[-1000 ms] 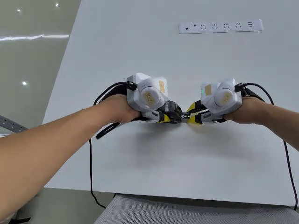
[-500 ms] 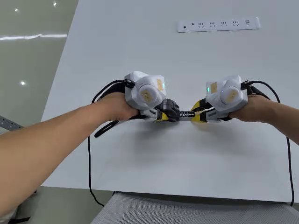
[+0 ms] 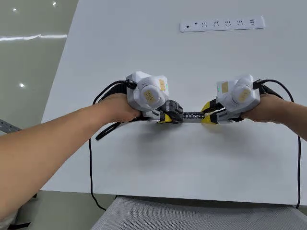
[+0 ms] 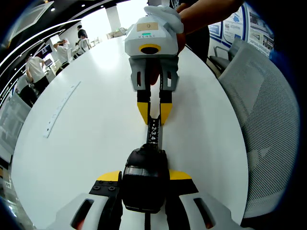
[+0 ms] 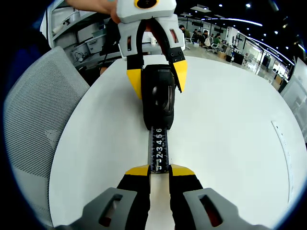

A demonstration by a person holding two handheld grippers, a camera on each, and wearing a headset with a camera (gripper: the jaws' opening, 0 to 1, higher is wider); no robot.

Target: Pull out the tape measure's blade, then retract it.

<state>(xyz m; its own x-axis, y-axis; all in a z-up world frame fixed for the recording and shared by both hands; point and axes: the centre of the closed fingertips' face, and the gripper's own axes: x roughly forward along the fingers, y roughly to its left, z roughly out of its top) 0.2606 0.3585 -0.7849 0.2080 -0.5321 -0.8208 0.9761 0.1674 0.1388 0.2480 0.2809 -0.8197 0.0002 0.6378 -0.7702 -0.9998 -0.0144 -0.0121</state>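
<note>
The black tape measure case [image 3: 173,112] is clamped in my left gripper [image 3: 169,115], low over the white table [image 3: 158,57]. In the left gripper view the case [image 4: 145,179] sits between the yellow-tipped jaws at the bottom. A short length of black blade [image 3: 192,115] with white numbers runs from the case to my right gripper [image 3: 207,115], which is shut on the blade's end. In the right gripper view the blade [image 5: 158,149] shows digits up to 6 and leads to the case [image 5: 159,96]. The opposite gripper [image 4: 153,109] faces my left one.
A white power strip [image 3: 221,23] lies at the table's far side. Black cables [image 3: 92,158] trail from both grippers over the near table edge. A grey mesh chair [image 3: 192,215] stands below the front edge. People stand far off in the office [image 4: 57,48].
My right gripper has moved to the right, away from the case, and more blade now spans the gap between the grippers. The left gripper has held its place.
</note>
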